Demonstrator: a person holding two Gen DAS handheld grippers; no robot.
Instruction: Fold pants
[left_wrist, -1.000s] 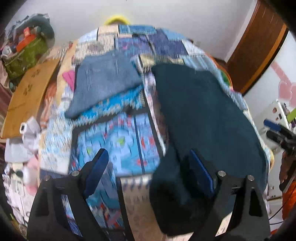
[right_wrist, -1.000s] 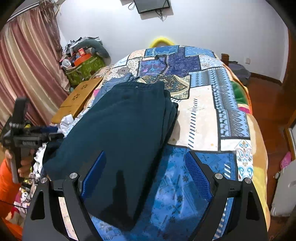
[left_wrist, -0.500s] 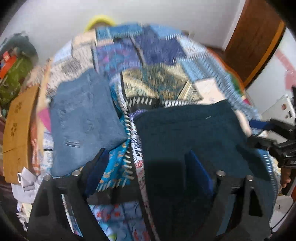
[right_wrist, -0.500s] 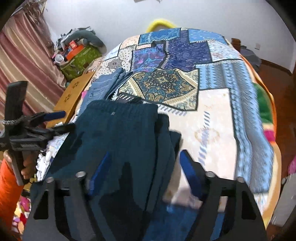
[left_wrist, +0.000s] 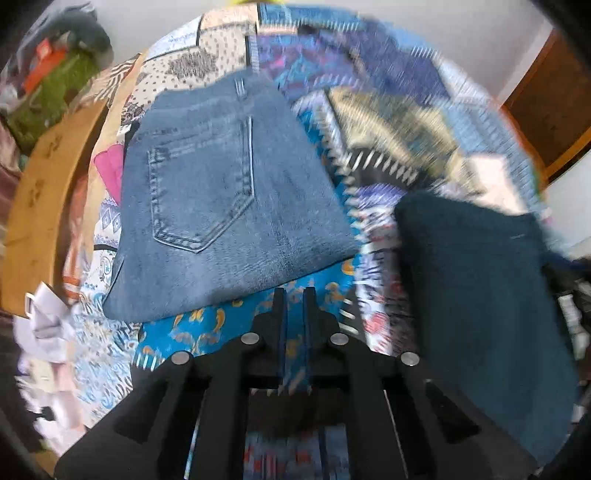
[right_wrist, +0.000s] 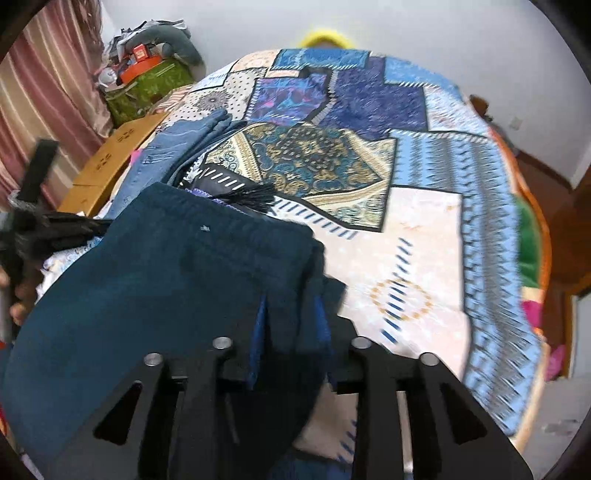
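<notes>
Big patchwork quilt (right_wrist: 424, 206) covering the whole bed, blue, purple and cream blocks all over. On top of it, dark teal pants (right_wrist: 177, 295) folded into a thick wad at the near left side of the right wrist view, elastic waistband facing away; same pants (left_wrist: 480, 302) sitting at the right edge in the left wrist view, pretty blurry there. Just beside them, folded blue jeans (left_wrist: 221, 199) lying flat on the quilt, back pocket up, apart from the teal pair with a strip of quilt between. Off the bed's left side, a tan cardboard box (left_wrist: 33, 206), then a green bag (right_wrist: 147, 88) piled with clutter by the striped pink curtain (right_wrist: 44, 110). Right gripper (right_wrist: 291, 325) clamped narrow on the right-hand edge of the teal pants, fabric bunched between the blue pads. Left gripper (left_wrist: 293, 325) pinched nearly closed, only a thin slit between the pads, nothing in it, hanging over the quilt just below the jeans.
</notes>
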